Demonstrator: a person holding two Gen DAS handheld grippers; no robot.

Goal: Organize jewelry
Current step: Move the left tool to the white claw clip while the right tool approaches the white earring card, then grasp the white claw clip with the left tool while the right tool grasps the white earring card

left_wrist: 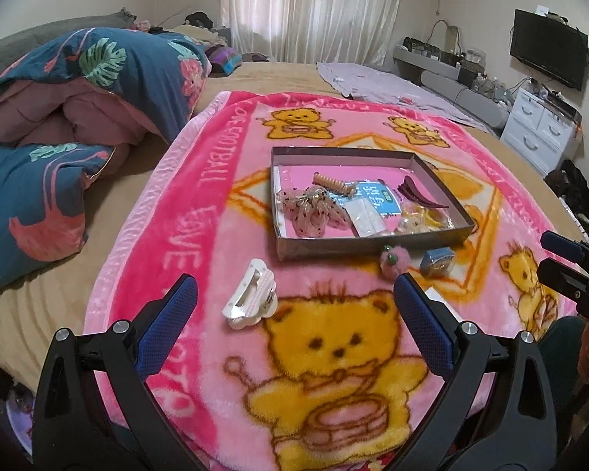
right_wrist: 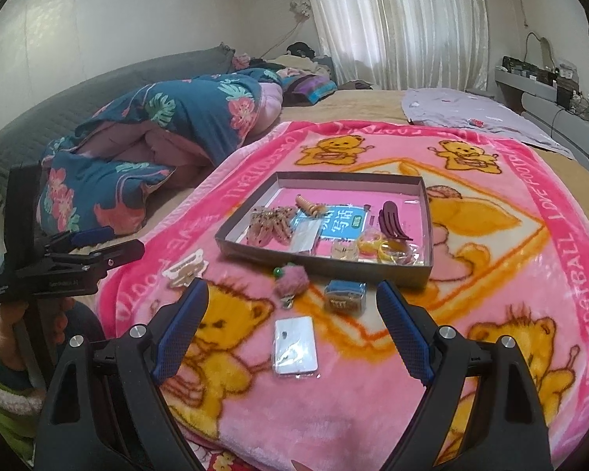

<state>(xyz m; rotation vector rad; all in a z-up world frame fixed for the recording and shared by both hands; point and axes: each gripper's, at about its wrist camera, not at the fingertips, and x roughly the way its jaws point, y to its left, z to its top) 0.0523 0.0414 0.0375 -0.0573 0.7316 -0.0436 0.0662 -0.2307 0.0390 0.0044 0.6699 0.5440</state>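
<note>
Hair accessories and small trinkets are being gathered into a shallow grey cardboard box [right_wrist: 424,274] set mid-blanket on the bed. Four pieces are left outside it near the pink teddy-bear blanket's [right_wrist: 530,314] front edge: a white claw clip [left_wrist: 249,300], a fuzzy pink pompom clip [right_wrist: 292,282], a small blue packet [right_wrist: 344,294] and a flat white card in plastic [right_wrist: 295,347]. The left gripper [left_wrist: 294,310] and right gripper [right_wrist: 292,320] are held above them, jaws wide open and empty. A pickup seems next; the box's raised wall must be cleared.
</note>
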